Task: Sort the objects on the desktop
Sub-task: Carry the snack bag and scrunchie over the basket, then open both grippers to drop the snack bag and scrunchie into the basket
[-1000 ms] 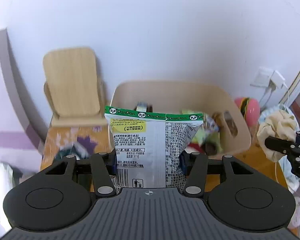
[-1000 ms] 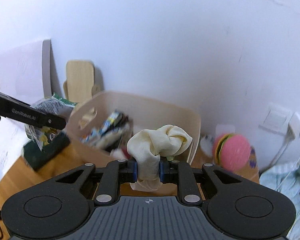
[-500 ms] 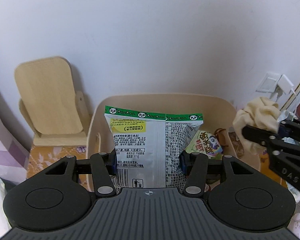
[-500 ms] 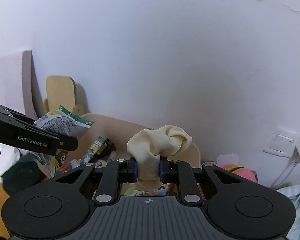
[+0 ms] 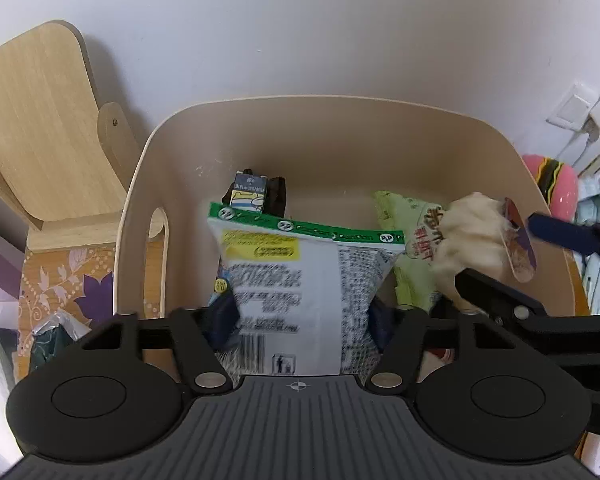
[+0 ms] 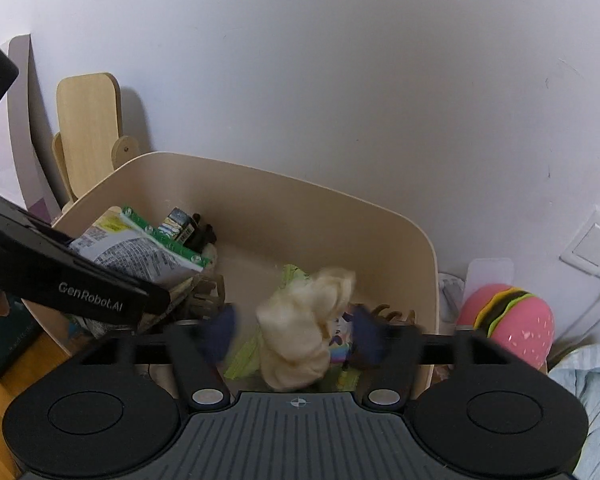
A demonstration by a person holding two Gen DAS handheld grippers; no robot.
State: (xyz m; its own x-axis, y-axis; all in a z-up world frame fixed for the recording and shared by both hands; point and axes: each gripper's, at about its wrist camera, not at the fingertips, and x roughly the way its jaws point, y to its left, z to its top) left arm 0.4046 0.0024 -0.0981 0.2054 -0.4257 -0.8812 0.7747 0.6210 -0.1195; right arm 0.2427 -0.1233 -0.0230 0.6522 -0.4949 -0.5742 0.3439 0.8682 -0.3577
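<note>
A beige bin [image 5: 340,128] [image 6: 380,220] stands against the wall with several snack packs inside. My left gripper [image 5: 300,316] is over the bin with its jaws spread and a white snack bag with a green top strip [image 5: 300,280] [image 6: 140,252] between them, blurred; the pads sit just off its sides. My right gripper [image 6: 296,332] is open over the bin, and the cream cloth knot [image 6: 304,328] [image 5: 472,240] sits loose between its blurred fingers above a green pack [image 5: 404,248].
A wooden stand [image 5: 40,128] [image 6: 88,128] leans on the wall left of the bin. A pink burger toy [image 6: 508,320] [image 5: 556,176] and light blue cloth [image 6: 588,380] lie to the right. A wall socket [image 6: 592,248] is behind. A dark box [image 5: 256,196] lies in the bin.
Both grippers moved forward and down over the bin. Both have opened: the right let go of the cream cloth, and the left jaws spread away from the snack bag.
</note>
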